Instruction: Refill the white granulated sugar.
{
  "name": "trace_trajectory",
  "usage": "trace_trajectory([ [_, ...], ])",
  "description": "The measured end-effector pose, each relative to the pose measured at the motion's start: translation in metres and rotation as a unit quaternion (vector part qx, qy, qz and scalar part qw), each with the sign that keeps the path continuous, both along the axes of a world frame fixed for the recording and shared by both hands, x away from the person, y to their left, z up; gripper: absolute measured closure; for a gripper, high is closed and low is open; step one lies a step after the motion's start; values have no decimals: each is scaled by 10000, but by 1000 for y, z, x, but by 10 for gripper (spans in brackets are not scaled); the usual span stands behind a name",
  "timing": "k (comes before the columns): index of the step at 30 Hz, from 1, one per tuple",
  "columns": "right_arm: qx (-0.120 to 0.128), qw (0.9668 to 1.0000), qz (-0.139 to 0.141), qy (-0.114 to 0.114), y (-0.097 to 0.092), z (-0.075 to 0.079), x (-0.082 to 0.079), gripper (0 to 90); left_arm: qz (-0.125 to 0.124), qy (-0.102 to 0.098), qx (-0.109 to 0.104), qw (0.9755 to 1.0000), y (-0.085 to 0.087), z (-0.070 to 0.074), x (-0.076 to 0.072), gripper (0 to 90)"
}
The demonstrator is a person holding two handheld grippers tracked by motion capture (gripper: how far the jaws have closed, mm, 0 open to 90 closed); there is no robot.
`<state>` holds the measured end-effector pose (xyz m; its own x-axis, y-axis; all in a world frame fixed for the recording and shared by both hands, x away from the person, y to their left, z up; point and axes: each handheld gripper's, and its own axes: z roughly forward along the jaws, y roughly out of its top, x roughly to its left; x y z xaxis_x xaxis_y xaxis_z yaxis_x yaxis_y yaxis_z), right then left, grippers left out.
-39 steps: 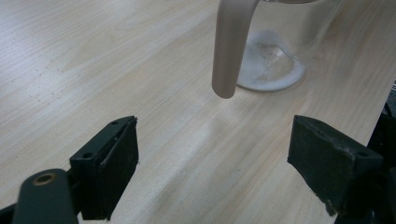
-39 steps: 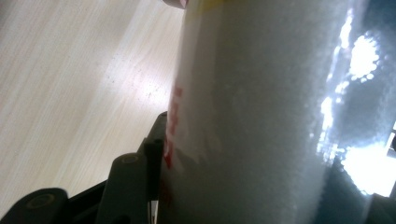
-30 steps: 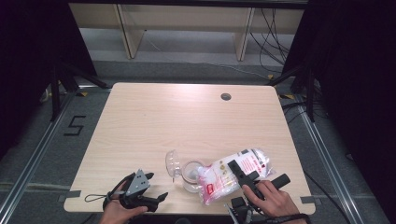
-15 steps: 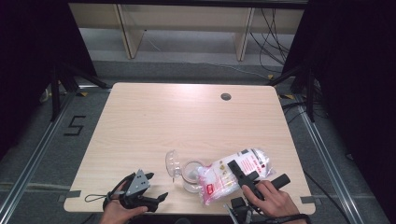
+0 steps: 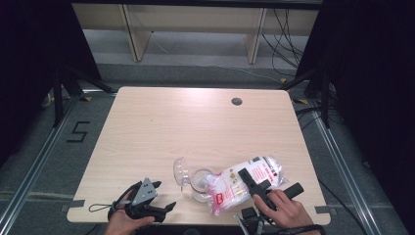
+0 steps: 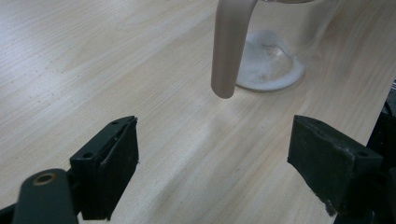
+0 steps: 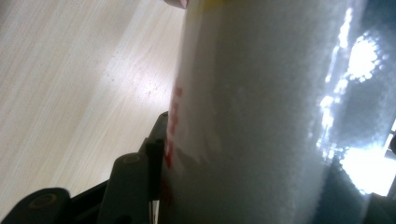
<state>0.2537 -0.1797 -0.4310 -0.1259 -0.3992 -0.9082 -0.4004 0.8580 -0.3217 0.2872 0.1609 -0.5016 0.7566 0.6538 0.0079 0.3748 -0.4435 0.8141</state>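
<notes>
Bag (image 5: 244,183) of fine white granules, clamped between the right gripper's (image 5: 254,185) jaws, lies tilted over the clear glass pitcher (image 5: 193,180); nothing has shifted within the last second, so pouring is apparently paused. Left gripper (image 5: 164,205) rests nearby on the wooden table (image 5: 195,127), jaws apart, empty.

surface: light wooden table (image 5: 161,132) is carrying everything | 6 o'clock: clear glass jug (image 5: 192,178) is standing upright on the wood near the front edge | 5 o'clock: bag of white grains (image 5: 240,186) is lying tilted, its mouth end over the jug | 1 o'clock: round cable hole (image 5: 237,101) is sitting near the far edge
</notes>
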Motion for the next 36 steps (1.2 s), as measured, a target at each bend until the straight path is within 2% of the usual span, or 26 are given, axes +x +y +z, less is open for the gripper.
trace_trajectory([
  [1,2,10000,3,0,0,0,0,541,-71,8,72,9999,1,1,0,160],
  [3,-7,10000,6,-6,0,0,0,541,-15,47,-13,10000,0,0,0,160],
  [4,-47,10000,0,-3,0,1,-1,541,11,-17,38,10000,0,0,0,160],
  [6,-56,10000,8,-7,1,1,-1,541,-76,9,75,9999,1,2,0,160],
  [8,9,10000,-36,24,0,0,-1,542,-9,19,-9,10000,0,1,0,160],
  [9,-37,10000,-1,-4,1,1,-1,542,-22,45,-37,10000,0,0,0,160],
  [15,-56,10000,-4,-38,0,2,-1,542,2,15,-22,10000,0,1,0,160],
  [20,-92,9999,-3,-56,0,3,-1,543,26,21,-118,9999,-1,0,-1,160],
  [21,-97,9999,-6,-58,0,3,-1,542,-1,-14,33,10000,1,1,0,160],
  [25,-102,9999,-36,-55,0,4,-2,543,-53,-88,57,9999,1,2,0,160],
  [29,-71,10000,-53,-44,-1,4,-2,543,22,-17,-15,10000,1,2,-1,160],
  [30,-113,9999,-24,-78,-1,4,-2,544,20,21,-96,10000,0,1,-1,160],
  [32,-153,9999,-27,-75,0,3,-2,544,65,-34,-135,9999,-1,0,-1,160],
  [36,-150,9999,-20,-80,-1,3,-2,545,18,-2,-111,9999,-1,1,-1,160],
])
